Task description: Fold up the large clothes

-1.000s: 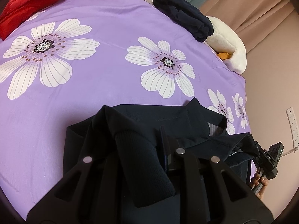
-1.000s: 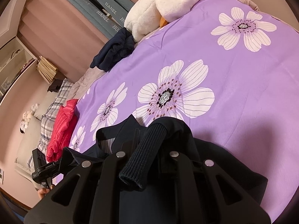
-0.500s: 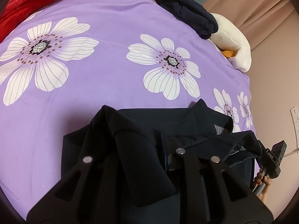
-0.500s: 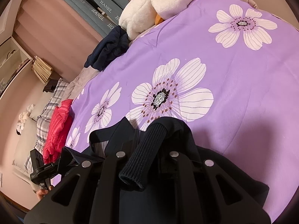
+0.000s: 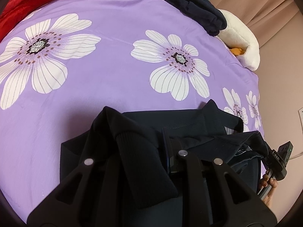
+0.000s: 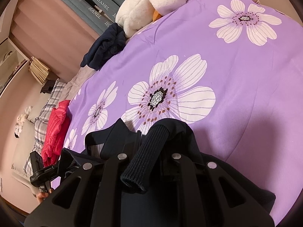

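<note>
A dark navy jacket [image 5: 189, 121] lies at the near edge of the purple flowered bedspread [image 5: 113, 37]. My left gripper [image 5: 144, 151] is shut on the jacket's ribbed cuff [image 5: 140, 162] and the cloth under it. My right gripper [image 6: 151, 147] is shut on the other ribbed cuff [image 6: 144, 160], which hangs back over the fingers. The jacket's collar [image 6: 117, 130] sticks up between the two grippers. Each gripper shows in the other's view, the right one [image 5: 280, 158] and the left one [image 6: 41, 170], holding opposite sides of the jacket.
A red puffy jacket [image 5: 24, 1] lies at the bed's far left. A folded dark garment [image 5: 195, 5] and a white plush toy [image 5: 242, 43] sit at the far end. Pillows [image 6: 37, 113] and a pink wall lie beyond the bed.
Both grippers have moved a little forward over the bed with the jacket, so the flowers and far objects sit lower and nearer in view. The grips are unchanged.
</note>
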{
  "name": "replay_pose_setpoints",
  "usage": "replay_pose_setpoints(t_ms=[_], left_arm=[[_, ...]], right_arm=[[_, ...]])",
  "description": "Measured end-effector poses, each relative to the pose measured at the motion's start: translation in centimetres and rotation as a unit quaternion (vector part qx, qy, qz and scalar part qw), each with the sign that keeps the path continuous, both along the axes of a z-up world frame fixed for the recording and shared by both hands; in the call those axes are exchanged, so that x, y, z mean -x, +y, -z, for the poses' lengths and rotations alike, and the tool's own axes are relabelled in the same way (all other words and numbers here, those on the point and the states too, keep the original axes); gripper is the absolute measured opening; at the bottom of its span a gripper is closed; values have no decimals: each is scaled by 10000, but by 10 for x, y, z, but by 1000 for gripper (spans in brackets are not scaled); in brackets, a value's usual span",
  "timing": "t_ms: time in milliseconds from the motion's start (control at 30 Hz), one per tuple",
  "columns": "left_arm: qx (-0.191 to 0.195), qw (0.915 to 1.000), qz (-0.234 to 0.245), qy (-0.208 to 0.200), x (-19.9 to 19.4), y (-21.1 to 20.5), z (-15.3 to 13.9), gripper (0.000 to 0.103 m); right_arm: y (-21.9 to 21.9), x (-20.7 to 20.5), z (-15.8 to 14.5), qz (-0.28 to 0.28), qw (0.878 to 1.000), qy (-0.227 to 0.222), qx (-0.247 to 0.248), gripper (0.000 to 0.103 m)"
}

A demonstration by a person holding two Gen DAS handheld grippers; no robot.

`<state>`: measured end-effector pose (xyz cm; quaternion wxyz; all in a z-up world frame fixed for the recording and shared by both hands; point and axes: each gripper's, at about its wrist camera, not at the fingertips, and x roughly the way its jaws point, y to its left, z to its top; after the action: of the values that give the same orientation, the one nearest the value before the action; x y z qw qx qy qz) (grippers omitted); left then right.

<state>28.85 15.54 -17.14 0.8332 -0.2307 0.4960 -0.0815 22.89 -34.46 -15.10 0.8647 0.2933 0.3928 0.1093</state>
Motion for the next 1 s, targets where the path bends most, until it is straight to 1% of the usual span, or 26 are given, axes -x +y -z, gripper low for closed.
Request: replay_pose_setpoints(t_ms=[1000], left_arm=[[-118,9998,72,148,-13,-4,10,19]], right_arm=[[0,-10,11,-10,9996,269,-12,14]])
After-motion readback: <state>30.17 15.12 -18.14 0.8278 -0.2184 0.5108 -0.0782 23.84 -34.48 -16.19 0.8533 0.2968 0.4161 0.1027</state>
